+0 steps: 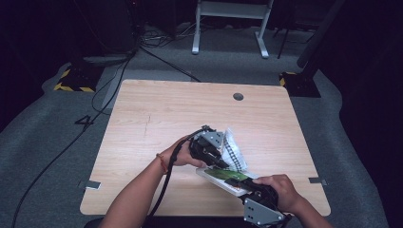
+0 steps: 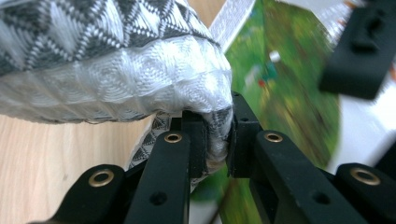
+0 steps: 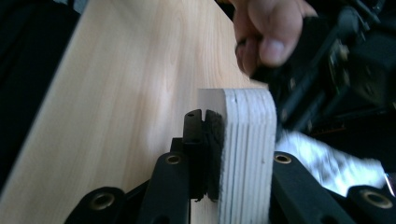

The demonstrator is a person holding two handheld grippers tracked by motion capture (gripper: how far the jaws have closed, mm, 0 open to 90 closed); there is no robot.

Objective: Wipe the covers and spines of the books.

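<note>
on the left of the high view my left hand (image 1: 183,154) comes in over the light wooden table (image 1: 157,123), carrying my left gripper (image 1: 216,159) near the table's middle front. its jaws are nearly together, pinching a fold of grey-and-white patterned woven fabric (image 2: 116,70); in the left gripper view the cloth bulges above the pads and a thin bit of it is squeezed between them. in the high view the same fabric (image 1: 233,147) shows just past the gripper, pale with a dark dotted edge, lifted off the tabletop.

just right of that lies a thick board book (image 1: 228,178) with a green picture on its open face, near the front edge of the table and touching the fabric's lower side. my right gripper (image 1: 252,187) is clamped on the book's near corner; in the right gripper view the stack of stiff white pages (image 3: 247,154) stands upright between my two black jaws, gripped tight. my right hand (image 1: 280,190) holds that gripper at the table's front right.
</note>
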